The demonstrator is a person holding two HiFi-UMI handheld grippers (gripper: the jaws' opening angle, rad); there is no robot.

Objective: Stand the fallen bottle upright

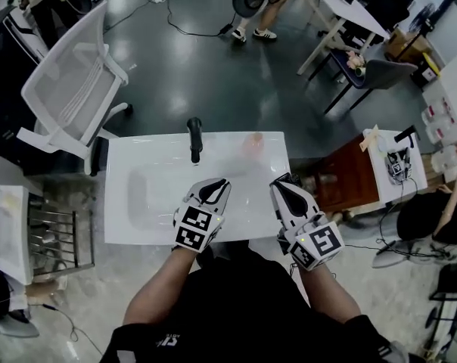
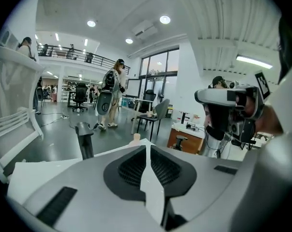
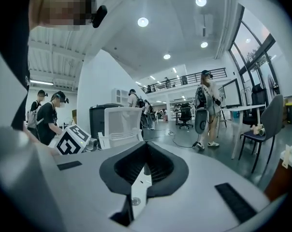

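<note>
**While both grippers hang shut and empty, the bottle (image 1: 253,144) waits at the table's far edge**

Where the left gripper's fingers (image 2: 131,168) meet, the black ribbed pads are pressed together along their whole length, with nothing caught between them. The right gripper's fingers (image 3: 160,166) are likewise closed tip to tip on nothing.

In the head view the left gripper (image 1: 217,181) and the right gripper (image 1: 284,181) sit side by side over the near part of the white table (image 1: 153,203). Both point away from the person and are clear of everything on the table. Each carries its marker cube (image 1: 194,229) at the rear, and the person's forearms run back from these toward the bottom of the frame.

The bottle, pale and peach-tinted, is on the far right part of the tabletop, well apart from both grippers. In the left gripper view its small rounded top pokes up just past the closed fingertips, so it looks to be standing. The head view shows it too faintly to confirm this.

A black post (image 1: 194,136) rises at the middle of the table's far edge, near the bottle and to its left. Beyond the table's left corner stands a white chair (image 1: 73,89) on the dark floor, and a wooden cabinet (image 1: 349,180) sits just off the table's right side.
</note>
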